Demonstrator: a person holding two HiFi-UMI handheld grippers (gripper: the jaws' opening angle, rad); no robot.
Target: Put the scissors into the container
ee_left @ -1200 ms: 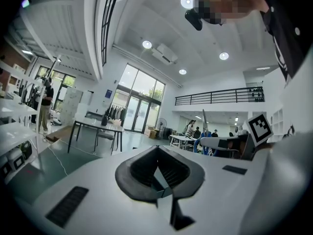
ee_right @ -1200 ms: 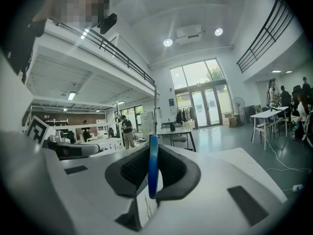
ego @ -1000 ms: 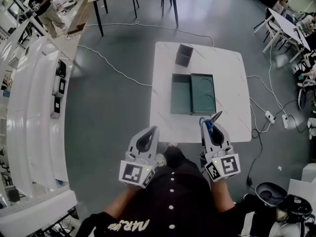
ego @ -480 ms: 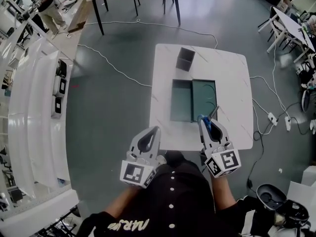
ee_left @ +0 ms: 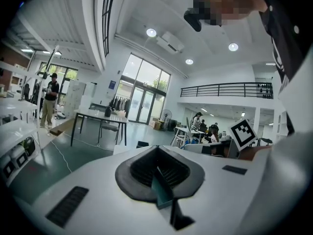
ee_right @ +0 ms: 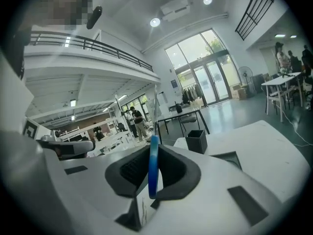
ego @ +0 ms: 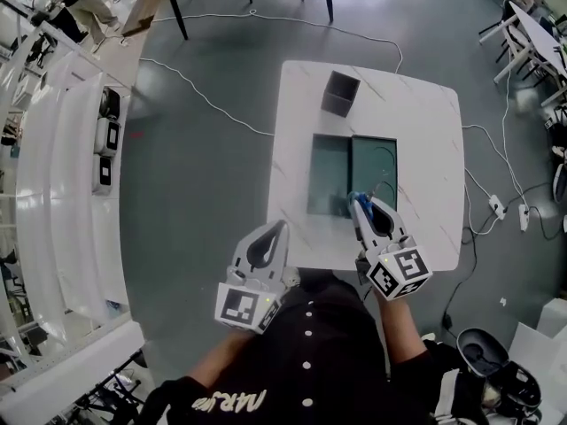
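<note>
My right gripper (ego: 358,204) is shut on blue-handled scissors (ego: 353,198), and it hovers over the near edge of a green two-part tray (ego: 353,173) on the white table (ego: 425,131). In the right gripper view the scissors' blue handle ring (ee_right: 153,165) stands upright between the jaws of the right gripper (ee_right: 154,151). A small black square container (ego: 341,94) stands at the table's far side, and the right gripper view shows the container (ee_right: 196,141) ahead. My left gripper (ego: 281,228) is shut and empty, short of the table's near left edge. In its own view the left gripper (ee_left: 158,151) holds nothing.
White cables (ego: 204,96) run over the grey floor left of and beyond the table. A power strip (ego: 496,206) lies to the right. White shelving (ego: 62,175) lines the left side. Other tables and people stand far off.
Both grippers have moved forward toward the table. The right one, still holding the scissors, has gone from the table's near edge to over the green tray's near edge.
</note>
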